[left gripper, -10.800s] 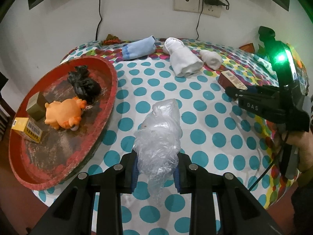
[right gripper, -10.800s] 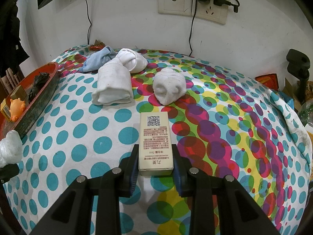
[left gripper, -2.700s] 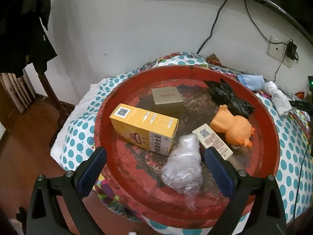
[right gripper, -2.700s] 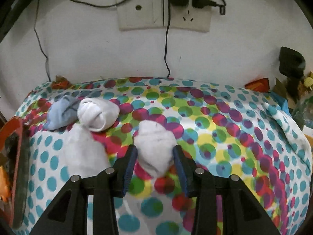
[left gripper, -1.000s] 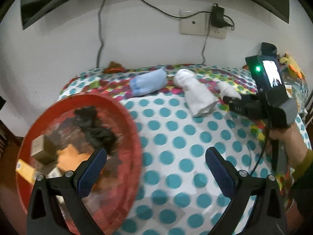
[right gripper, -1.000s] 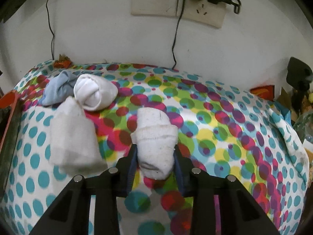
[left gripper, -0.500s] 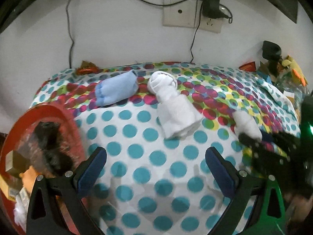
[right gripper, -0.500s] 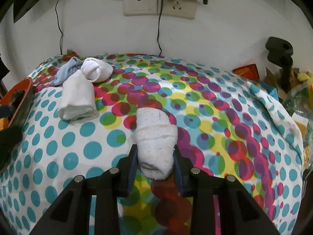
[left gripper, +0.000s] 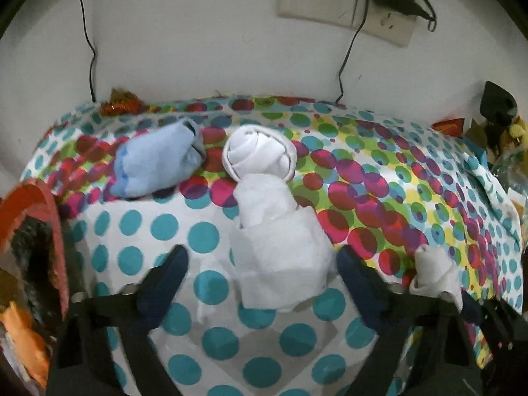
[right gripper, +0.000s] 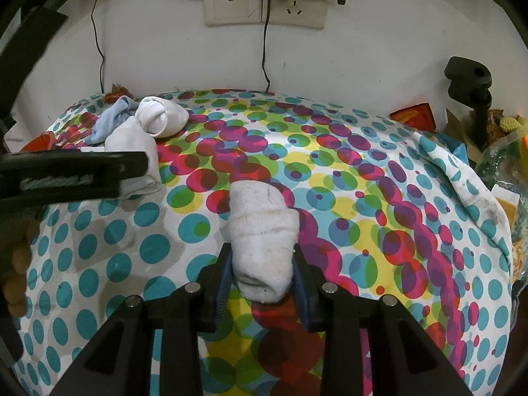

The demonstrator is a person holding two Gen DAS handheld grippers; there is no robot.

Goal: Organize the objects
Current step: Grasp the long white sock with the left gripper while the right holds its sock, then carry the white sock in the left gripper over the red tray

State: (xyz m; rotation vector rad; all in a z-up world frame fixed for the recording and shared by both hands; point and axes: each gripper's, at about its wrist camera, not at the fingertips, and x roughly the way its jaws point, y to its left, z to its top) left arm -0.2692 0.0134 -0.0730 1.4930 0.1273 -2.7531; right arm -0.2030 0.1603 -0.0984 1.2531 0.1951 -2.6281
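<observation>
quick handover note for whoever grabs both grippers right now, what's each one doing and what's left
Left gripper: jaws closing around the folded white sock, pads not yet pressing on it.
Right gripper: shut on the small white sock roll, low over the dotted cloth.
On the cloth by the wall: blue sock and a white sock ball that touches the folded sock's far end.
Red tray at the left edge already holds an orange toy and a dark bundle.
Left to do: finish the left grasp, then sort all four socks.
</observation>
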